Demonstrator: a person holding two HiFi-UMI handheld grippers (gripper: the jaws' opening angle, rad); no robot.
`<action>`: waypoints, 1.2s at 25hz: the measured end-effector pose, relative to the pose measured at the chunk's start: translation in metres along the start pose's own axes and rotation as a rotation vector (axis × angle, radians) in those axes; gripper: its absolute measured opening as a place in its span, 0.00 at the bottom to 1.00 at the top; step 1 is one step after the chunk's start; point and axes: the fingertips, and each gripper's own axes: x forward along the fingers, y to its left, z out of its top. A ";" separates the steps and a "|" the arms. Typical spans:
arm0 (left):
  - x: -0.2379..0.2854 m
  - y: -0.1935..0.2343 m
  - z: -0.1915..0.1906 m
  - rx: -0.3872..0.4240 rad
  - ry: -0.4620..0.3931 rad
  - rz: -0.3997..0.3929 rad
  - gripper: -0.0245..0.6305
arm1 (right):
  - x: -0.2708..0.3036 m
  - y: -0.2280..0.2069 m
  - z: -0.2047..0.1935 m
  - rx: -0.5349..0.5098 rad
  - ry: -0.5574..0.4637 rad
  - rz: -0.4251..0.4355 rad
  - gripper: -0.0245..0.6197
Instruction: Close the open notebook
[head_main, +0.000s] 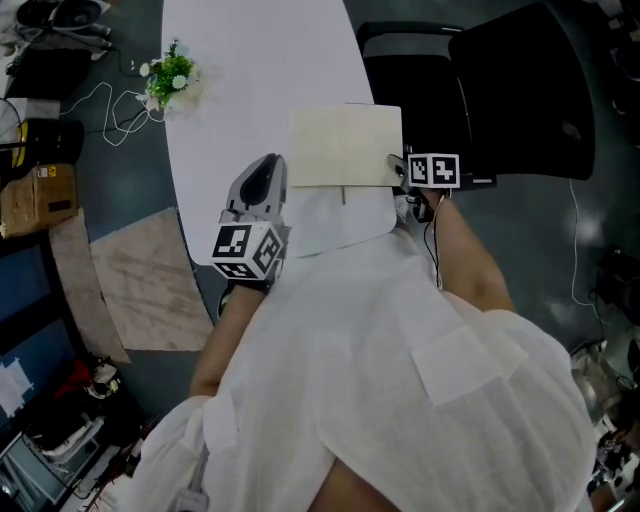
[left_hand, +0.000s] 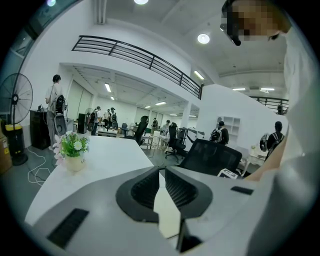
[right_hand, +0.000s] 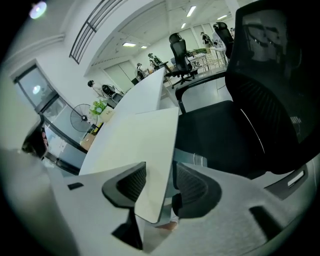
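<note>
- Open-plan office with bright ceiling lights; a long white table runs away from the person, and dark floor shows on both sides of it.
- Notebook lies flat on the near part of the table, against its right rim, plain cream cover upward. In the head view it looks shut.
- Right gripper sits at the notebook's near right corner. Its own view shows the jaws spread wide with the cover's edge passing between them. A clear gap remains on the right-hand side, so the pads are not pinching it.
- Left gripper is just left of the notebook, apart from it, over the table. Its jaws are drawn together with only a sliver between the tips, and nothing is held.
- Black office chair stands just right of the table, close beside the right gripper.
- Small potted plant with white flowers sits on the far left of the table, well apart from the notebook.
- Several people stand among desks in the background — one near a floor fan at the far left.
</note>
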 end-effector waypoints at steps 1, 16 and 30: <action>0.000 0.000 0.000 0.000 0.001 0.000 0.09 | 0.000 0.000 0.000 0.006 0.002 0.005 0.34; -0.002 -0.001 0.002 -0.001 -0.024 -0.015 0.09 | -0.022 0.015 0.015 0.011 -0.062 0.047 0.29; -0.026 -0.002 0.007 0.006 -0.063 -0.027 0.09 | -0.066 0.056 0.039 -0.225 -0.152 -0.065 0.20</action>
